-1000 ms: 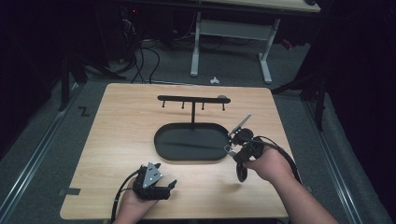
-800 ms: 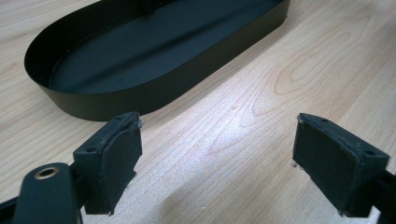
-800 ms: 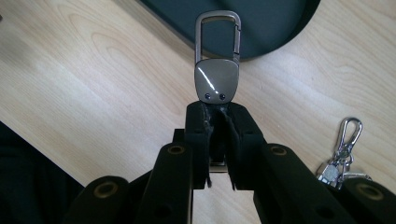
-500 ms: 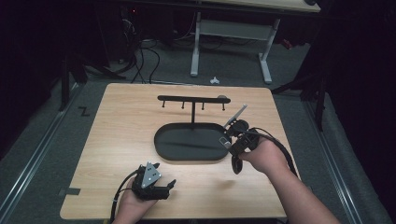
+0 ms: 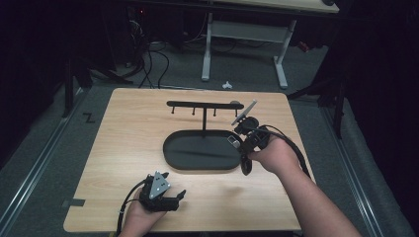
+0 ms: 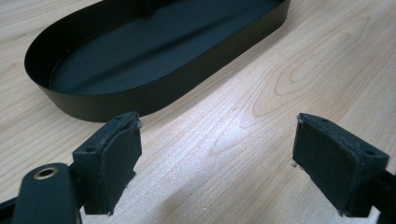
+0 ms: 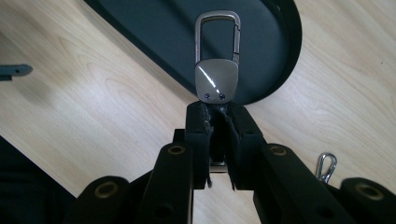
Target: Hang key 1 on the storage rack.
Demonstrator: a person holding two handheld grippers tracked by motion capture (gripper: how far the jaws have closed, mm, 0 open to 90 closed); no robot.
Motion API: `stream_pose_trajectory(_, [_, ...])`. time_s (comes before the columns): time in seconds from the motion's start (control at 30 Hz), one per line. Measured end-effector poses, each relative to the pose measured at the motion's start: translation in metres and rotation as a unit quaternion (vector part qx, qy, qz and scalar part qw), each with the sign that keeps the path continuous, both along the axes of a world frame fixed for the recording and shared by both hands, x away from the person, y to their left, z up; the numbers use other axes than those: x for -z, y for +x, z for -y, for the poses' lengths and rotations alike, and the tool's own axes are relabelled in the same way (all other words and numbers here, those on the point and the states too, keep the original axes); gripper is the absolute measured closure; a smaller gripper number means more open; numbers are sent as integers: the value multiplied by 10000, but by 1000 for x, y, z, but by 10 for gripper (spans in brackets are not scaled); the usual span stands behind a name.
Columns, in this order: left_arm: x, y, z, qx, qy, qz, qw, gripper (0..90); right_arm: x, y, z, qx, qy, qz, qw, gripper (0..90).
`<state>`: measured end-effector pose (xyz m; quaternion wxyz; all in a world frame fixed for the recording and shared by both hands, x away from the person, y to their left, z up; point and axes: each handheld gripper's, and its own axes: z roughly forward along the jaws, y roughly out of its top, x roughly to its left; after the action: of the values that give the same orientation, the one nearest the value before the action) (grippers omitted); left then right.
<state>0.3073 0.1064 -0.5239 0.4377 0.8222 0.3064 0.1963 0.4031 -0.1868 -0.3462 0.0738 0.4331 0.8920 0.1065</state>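
Up and back goes our right gripper (image 5: 245,129), lifted off the tray's near end toward the rack since a second ago, while our left gripper (image 5: 160,190) sits just where it was at the table's front edge. We hold a metal key clip (image 7: 217,65) in the right jaws, which are clamped tight on its lower end; its flat silver plate and carabiner loop stick out ahead, over the rim of the black oval tray (image 5: 170,153). In the high view the clip (image 5: 245,113) angles up toward the right end of the hook rack (image 5: 197,104), so we judge a hanging job is in hand. Our left jaws stand wide apart with nothing between them, hovering above the wooden table (image 6: 261,93) just beside the tray (image 6: 140,100). A second small clip (image 7: 326,165) lies on the wood near our right hand. We reckon the key clip is light, rigid and slick, polished metal that could pivot or slide in the pads, so gripping low on the plate and leaving the loop free seems right.
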Motion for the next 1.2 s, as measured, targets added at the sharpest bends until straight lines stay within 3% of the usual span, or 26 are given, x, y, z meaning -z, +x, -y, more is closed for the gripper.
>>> stream_pose_trajectory(0.17, [0, 0, 0, 12, -8, -11, 10000, 161, -5, 5, -8, 45, 39, 33, 10000, 807])
stream_pose_trajectory(0.23, [0, 0, 0, 13, -13, -24, 10000, 161, -8, 9, -10, -58, 63, 99, 9999, 807])
stream_pose_trajectory(0.6, [0, 1, -2, 0, -54, -34, 10000, 161, -20, 25, -21, 75, 216, 177, 9996, 808])
stream_pose_trajectory(1.2, [1, 2, -3, -6, -81, -55, 10000, 161, -32, 45, -30, 68, 295, 365, 9989, 808])
